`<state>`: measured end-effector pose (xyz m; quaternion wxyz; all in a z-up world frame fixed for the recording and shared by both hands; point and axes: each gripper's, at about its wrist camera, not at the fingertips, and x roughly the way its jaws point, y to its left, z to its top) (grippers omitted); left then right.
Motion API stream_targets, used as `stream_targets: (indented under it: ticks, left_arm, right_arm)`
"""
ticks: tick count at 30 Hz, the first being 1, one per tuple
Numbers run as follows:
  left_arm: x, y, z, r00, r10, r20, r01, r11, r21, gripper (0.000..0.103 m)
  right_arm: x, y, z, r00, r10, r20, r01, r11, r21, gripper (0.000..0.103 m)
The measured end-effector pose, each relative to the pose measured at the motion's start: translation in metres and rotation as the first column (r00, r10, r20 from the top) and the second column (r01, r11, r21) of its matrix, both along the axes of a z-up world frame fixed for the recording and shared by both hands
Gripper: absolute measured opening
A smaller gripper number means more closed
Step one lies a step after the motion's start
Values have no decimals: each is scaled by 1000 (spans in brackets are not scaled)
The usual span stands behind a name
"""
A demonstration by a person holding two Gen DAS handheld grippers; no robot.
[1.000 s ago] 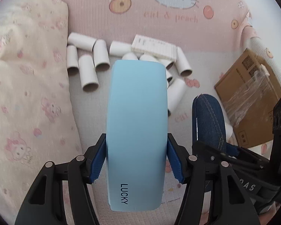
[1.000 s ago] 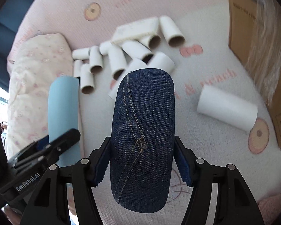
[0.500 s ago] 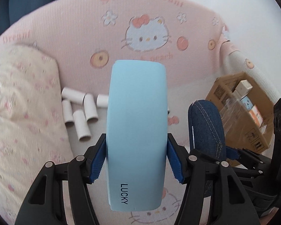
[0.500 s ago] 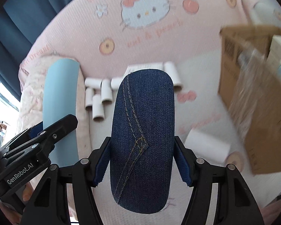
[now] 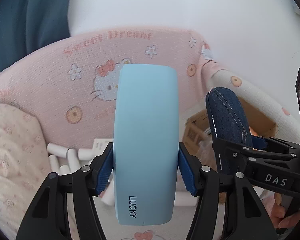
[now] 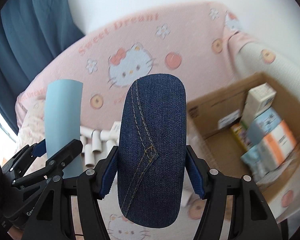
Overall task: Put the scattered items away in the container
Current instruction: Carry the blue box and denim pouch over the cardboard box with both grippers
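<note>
Bright, soft daylight fills both views, with no hard shadows. In the right wrist view the cardboard box (image 6: 248, 132) and its contents are smeared, probably by motion. Fisheye bending curves the pink bedding (image 5: 56, 74), and the corners fall black.

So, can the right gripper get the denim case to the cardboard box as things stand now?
Probably yes. The right gripper is shut on the denim case, and the cardboard box stands open-topped to its right. Nothing shows between them; the left gripper with the light blue case is on the other side.
</note>
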<state>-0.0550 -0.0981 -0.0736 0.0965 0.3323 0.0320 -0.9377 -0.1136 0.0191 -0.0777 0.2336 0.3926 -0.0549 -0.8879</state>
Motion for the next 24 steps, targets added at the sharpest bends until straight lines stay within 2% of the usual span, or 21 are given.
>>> stream_targets:
  ticks: [5, 10, 15, 21, 24]
  left_arm:
    - [-29, 28, 10, 998, -62, -10, 62, 998, 24, 64]
    - [-63, 55, 10, 992, -128, 1, 127, 986, 108, 64]
    - [-104, 83, -3, 980, -187, 67, 167, 959, 227, 64]
    - [-148, 110, -31, 965, -219, 143, 155, 920, 359, 64]
    - [-166, 123, -44, 957, -215, 195, 125, 913, 389, 64]
  right_arm:
    - [-9, 28, 21, 999, -43, -33, 45, 998, 46, 62]
    - [-25, 67, 33, 995, -94, -39, 96, 993, 72, 62]
    - [-49, 107, 42, 991, -132, -38, 135, 983, 125, 62]
    - [-82, 142, 41, 993, -109, -41, 115, 966, 231, 62]
    - [-97, 154, 32, 996, -88, -20, 90, 956, 279, 62]
